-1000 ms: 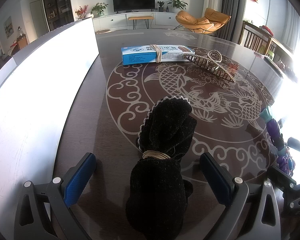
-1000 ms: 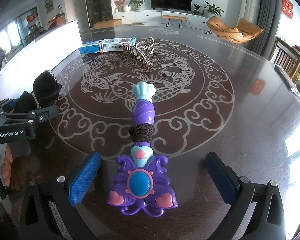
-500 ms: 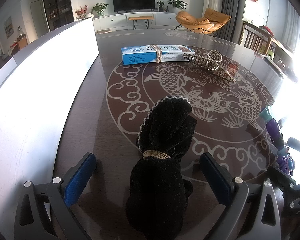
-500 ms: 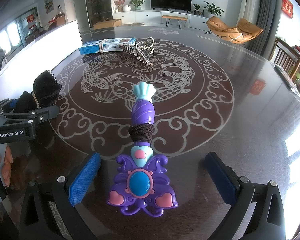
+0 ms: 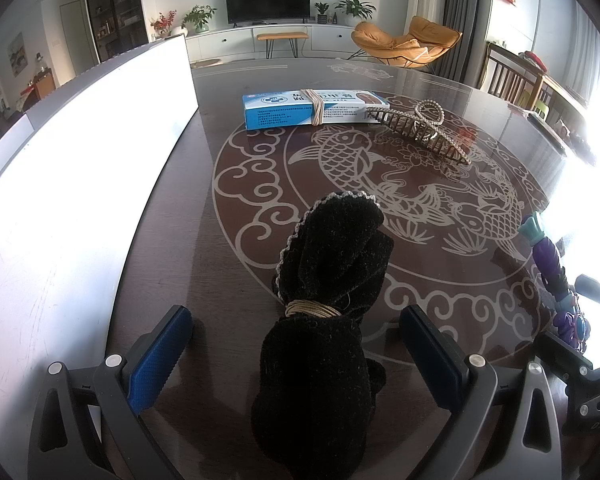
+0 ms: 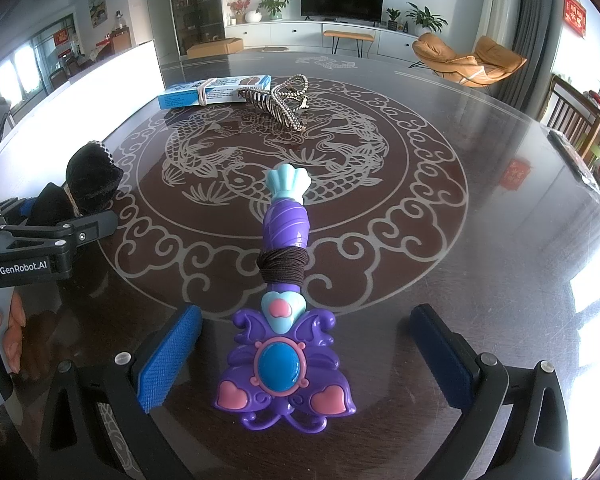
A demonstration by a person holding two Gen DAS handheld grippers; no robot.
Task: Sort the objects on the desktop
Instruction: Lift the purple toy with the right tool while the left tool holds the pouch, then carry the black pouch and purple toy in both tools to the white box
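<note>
Left wrist view shows your left gripper (image 5: 296,354) spread wide, its blue pads on either side of the black velvet pouch (image 5: 324,320) without touching it. That pouch lies on the dark table (image 5: 228,288), cinched at the middle by a tan band. Farther off sits a blue and white medicine box (image 5: 300,109) wrapped with a rubber band, and just beside its right end a pearl-studded hair claw (image 5: 424,128). At the right edge you can see part of the purple toy wand (image 5: 552,264).

Right wrist view shows your right gripper (image 6: 306,356) also wide apart, pads well clear of the toy wand (image 6: 286,320). The wand lies flat between them, butterfly head nearest you, teal shell tip pointing away, with dark brown cord wound round its handle. Your left hand (image 6: 4,328) grips the other tool at the left edge
</note>
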